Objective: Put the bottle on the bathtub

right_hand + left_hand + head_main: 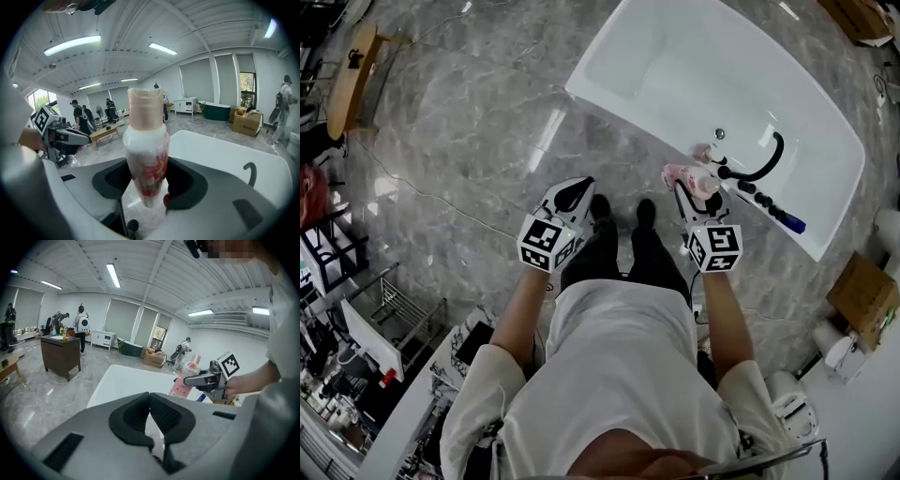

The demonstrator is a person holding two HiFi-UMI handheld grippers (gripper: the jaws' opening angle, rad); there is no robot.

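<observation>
Holding item: pink bottle (145,150), clamped low on its body by the right tongs (146,180), cap up, long axis running away from the tongs. Position: centre right of the head view, at the near rim of the white bathtub (675,75), just left of the black tap (761,169). Spare: left tongs (149,399), closed, empty, left of centre, farther from the rim. Likely next: right hand lowers the base onto the rim.
</observation>
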